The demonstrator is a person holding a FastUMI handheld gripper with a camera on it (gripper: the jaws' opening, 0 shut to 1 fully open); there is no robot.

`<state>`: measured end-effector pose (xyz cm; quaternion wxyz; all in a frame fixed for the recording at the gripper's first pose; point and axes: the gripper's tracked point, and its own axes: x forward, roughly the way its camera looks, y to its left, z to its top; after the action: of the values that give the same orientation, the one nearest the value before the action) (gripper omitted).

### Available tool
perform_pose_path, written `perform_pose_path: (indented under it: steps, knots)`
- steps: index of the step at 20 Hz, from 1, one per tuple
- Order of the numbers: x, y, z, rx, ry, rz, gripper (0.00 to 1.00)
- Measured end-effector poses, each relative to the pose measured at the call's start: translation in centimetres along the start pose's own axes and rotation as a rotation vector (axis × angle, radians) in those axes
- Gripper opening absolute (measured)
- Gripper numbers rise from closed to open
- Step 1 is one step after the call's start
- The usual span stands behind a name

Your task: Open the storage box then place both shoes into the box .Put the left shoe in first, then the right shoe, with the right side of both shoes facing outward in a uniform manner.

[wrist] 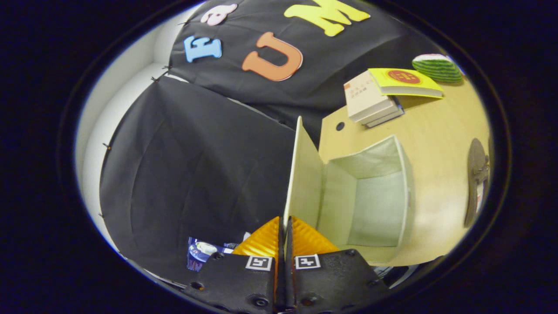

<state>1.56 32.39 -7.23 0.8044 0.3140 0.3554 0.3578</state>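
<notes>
The pale storage box [407, 192] stands on the wooden table with its inside bare and showing. Its lid [305, 174] is swung out wide from the box's mouth. My gripper [286, 222] is shut on the free edge of that lid, which runs as a thin panel straight out from between the fingers. One dark shoe [476, 179] lies on the table beyond the box, on the side away from the lid; I see its sole side and cannot tell which foot it is for.
A stack of books [370, 102] with a yellow book [405, 83] leaning on it lies at the table's far end, next to a green striped watermelon-like thing [438, 67]. A blue and white packet [202, 253] sits beside my fingers. The table edge [324, 131] meets the booth's cloth wall.
</notes>
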Motion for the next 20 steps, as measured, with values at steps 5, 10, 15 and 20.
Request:
perform_pose_path:
  steps: [5, 10, 15, 20]
  knots:
    - [5.6, 4.6, -2.2, -0.102, 0.036, 0.012, 0.06]
    - [7.6, 6.7, -3.2, -0.349, 0.041, -0.018, 0.31]
    - [5.9, 6.6, -1.7, -0.457, -0.018, -0.071, 0.91]
    - [0.2, 2.7, 3.5, -0.573, -0.172, -0.23, 1.0]
